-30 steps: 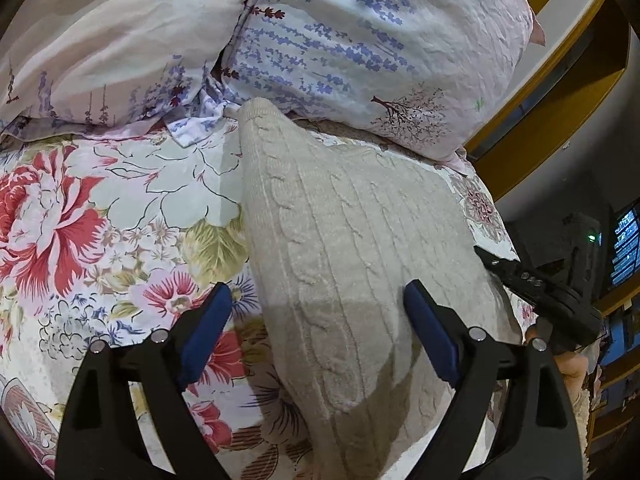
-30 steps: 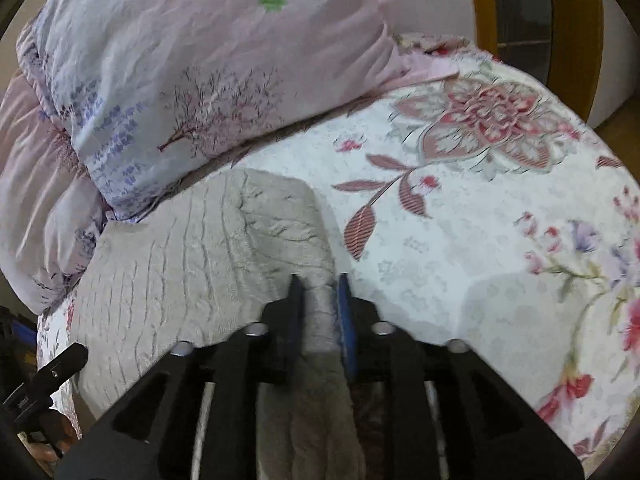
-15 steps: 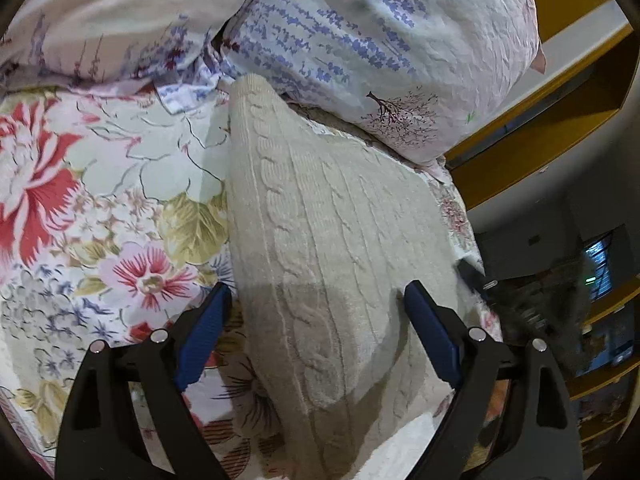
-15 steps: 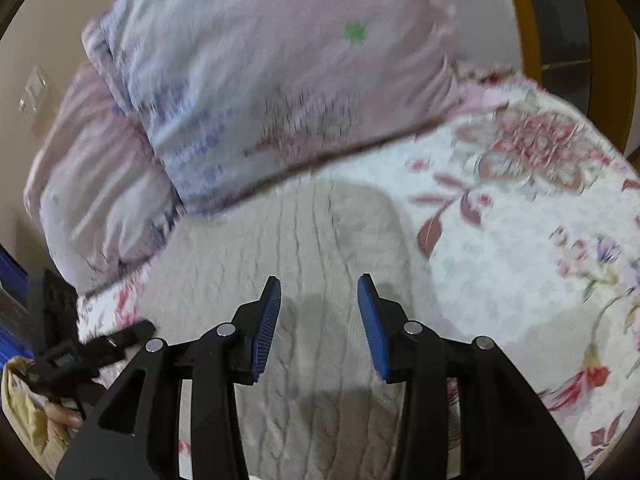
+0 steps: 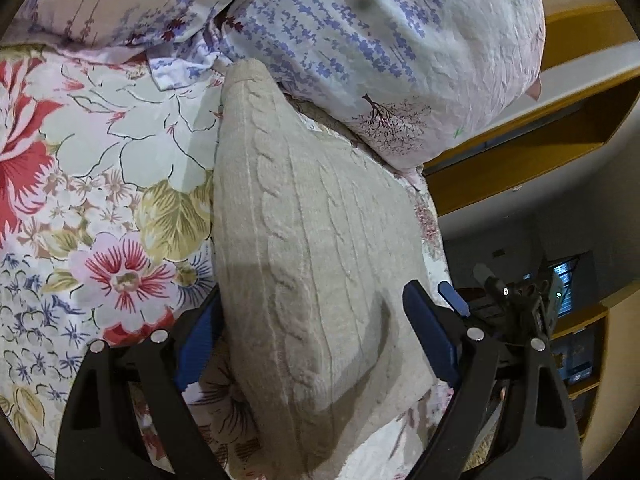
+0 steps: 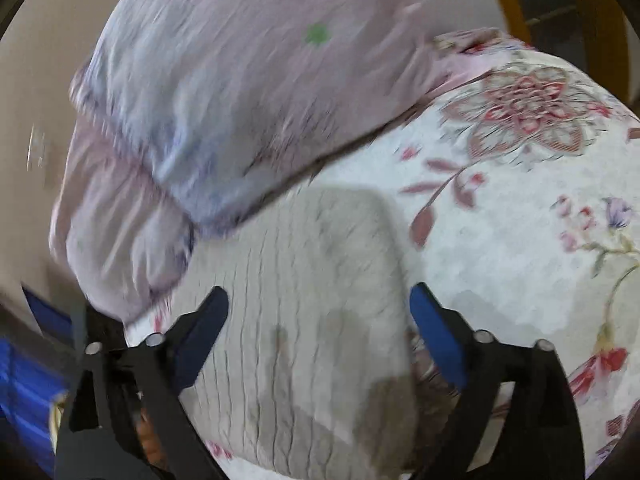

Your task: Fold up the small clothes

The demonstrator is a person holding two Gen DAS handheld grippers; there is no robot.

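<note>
In the left wrist view, the flowered bedsheet (image 5: 100, 184) spreads out to the left of the left tongs (image 5: 316, 336), red and pink blooms running past the left blue pad. The left tongs stand wide, gripping nothing. Between and ahead of them lies the folded cream cable-knit sweater (image 5: 304, 232), a long narrow shape reaching away to the pillows (image 5: 380, 40) at the head of the bed; its near end sits between the two pads, the left pad close against its edge, the right pad just beside its other edge. Right of the right pad, beyond the edge of the bed, the tip of the other tool shows dark and small.

In the right wrist view, which is blurred, the pillows (image 6: 240, 92) lie ahead and to the left of the right tongs (image 6: 320, 320). These tongs have just been opening and now stand wide, with the sweater (image 6: 312, 280) lying flat on the bed beneath and between them, not pinched by either pad. To the right of the right pad the bedsheet (image 6: 520, 220) runs on, with a red medallion and leafy sprigs.
</note>
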